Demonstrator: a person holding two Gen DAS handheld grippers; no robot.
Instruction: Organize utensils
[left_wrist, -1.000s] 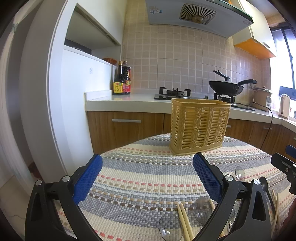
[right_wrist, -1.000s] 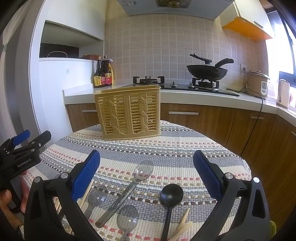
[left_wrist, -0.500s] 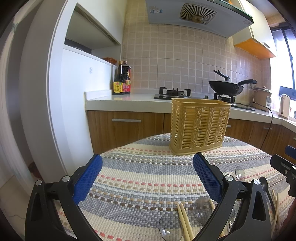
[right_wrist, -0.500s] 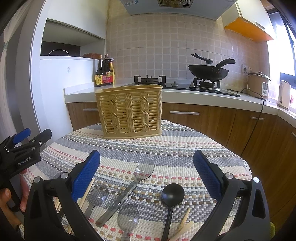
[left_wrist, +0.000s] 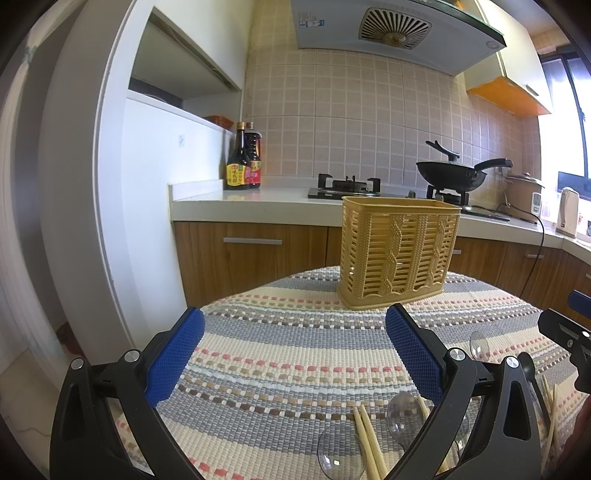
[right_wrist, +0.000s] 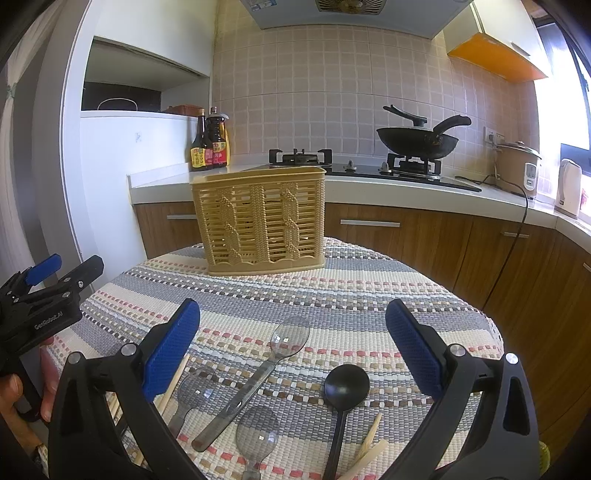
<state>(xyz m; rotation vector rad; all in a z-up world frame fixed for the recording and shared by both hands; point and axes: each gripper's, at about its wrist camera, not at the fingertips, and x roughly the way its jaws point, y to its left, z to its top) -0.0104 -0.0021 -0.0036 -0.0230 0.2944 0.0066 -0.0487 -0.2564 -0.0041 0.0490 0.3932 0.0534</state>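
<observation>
A yellow slatted utensil basket (left_wrist: 397, 251) (right_wrist: 264, 221) stands upright at the far side of the round table. Near the front lie several clear plastic spoons (right_wrist: 284, 341) (left_wrist: 404, 411), a black spoon (right_wrist: 345, 387) and wooden chopsticks (left_wrist: 365, 439) (right_wrist: 369, 452). My left gripper (left_wrist: 293, 363) is open and empty, low over the striped cloth left of the utensils. My right gripper (right_wrist: 291, 356) is open and empty, with the spoons lying between and below its fingers. Each gripper shows at the edge of the other's view.
A striped woven tablecloth (right_wrist: 369, 295) covers the table. Behind it run a kitchen counter (left_wrist: 258, 195) with sauce bottles (left_wrist: 243, 158), a gas hob with a black wok (right_wrist: 417, 140), a rice cooker (right_wrist: 517, 166) and a kettle (right_wrist: 569, 192). A white cabinet wall (left_wrist: 122, 203) stands left.
The right gripper's view has tilted slightly, so the basket sits a little lower and nearer. The left gripper and the utensils have not moved.
</observation>
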